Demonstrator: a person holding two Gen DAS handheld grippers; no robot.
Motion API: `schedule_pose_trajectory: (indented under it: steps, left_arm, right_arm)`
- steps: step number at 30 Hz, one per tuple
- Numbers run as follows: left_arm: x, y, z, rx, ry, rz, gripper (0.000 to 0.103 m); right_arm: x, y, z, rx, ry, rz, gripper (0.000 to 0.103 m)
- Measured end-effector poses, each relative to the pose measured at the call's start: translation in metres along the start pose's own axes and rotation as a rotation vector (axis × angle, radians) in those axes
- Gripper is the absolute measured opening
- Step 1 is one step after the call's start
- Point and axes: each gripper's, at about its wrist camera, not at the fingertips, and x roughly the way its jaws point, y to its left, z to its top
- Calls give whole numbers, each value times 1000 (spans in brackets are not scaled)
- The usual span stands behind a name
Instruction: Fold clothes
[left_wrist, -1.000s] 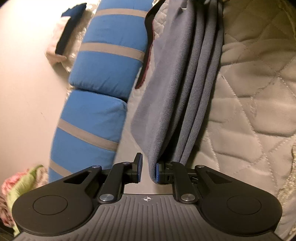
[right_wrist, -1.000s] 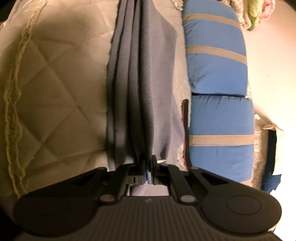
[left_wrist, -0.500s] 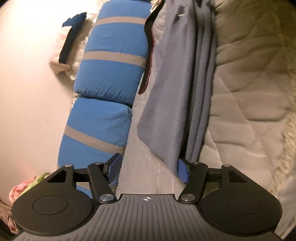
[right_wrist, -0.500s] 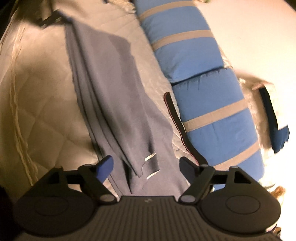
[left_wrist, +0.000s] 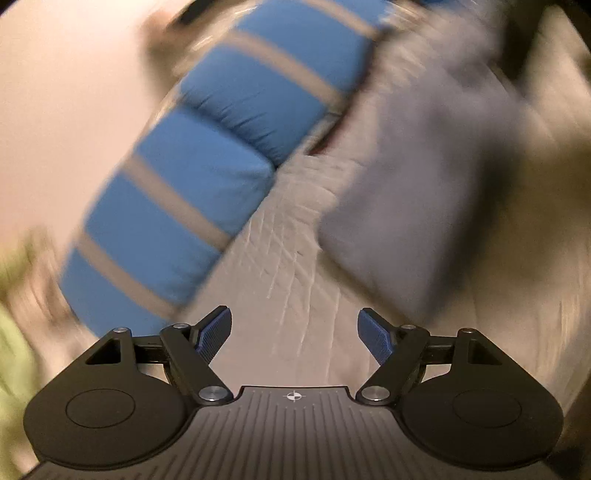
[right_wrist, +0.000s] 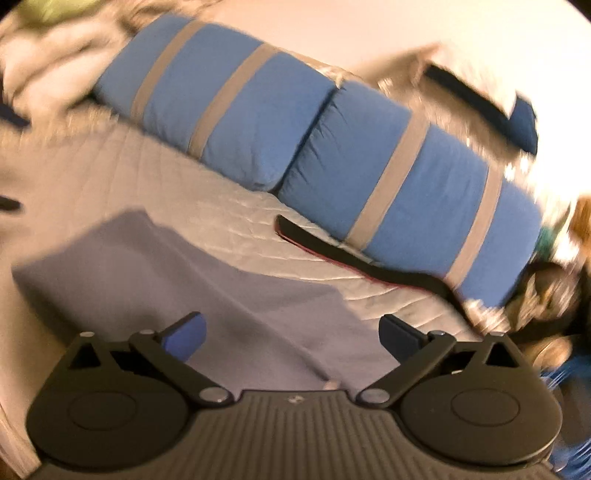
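Left wrist view, from left to right: a pale wall, then two blue pillows (left_wrist: 236, 155) with grey stripes lying end to end along the edge of the bed (left_wrist: 291, 258), then bare quilted cover, then the grey garment (left_wrist: 417, 192) at the right. The picture is smeared by motion, so the garment's folds cannot be made out; it seems to lie flat on the quilt. The left gripper (left_wrist: 294, 334) hangs above the bed with its jaws wide apart; they have just been opening, and nothing is between them. The space between the blue pads shows only bare quilt. The garment's near corner lies ahead of the right-hand jaw and a little beyond it, apart from both pads.

Right wrist view, from left to right: the grey garment (right_wrist: 192, 291) spreads over the quilted bed (right_wrist: 129, 173) from the left side down to the bottom centre, where it runs under the gripper's body. The right gripper (right_wrist: 291, 332) is above it with its jaws fully wide; they too have just been opening, and the pads press on nothing. The cloth fills the view between the two pads but lies below them on the bed. Further right a dark strap (right_wrist: 351, 258) with a red edge lies on the quilt just beside the blue pillows (right_wrist: 332, 147), near the garment's far edge but apart from it.
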Motion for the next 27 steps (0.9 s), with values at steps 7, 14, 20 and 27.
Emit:
schedule_pose_trajectory:
  steps: [7, 14, 20, 27]
  left_arm:
    - [108, 87, 4, -715, 76, -467, 74]
    - [186, 81, 3, -808, 229, -513, 64]
    - [179, 92, -1, -919, 248, -500, 63]
    - [174, 100, -45, -1124, 281, -788, 63]
  right_arm:
    - [13, 5, -16, 63, -38, 96, 103]
    - [30, 8, -27, 30, 13, 58, 103]
    - [33, -5, -33, 60, 20, 23, 103]
    - [35, -29, -33, 198, 45, 32, 103]
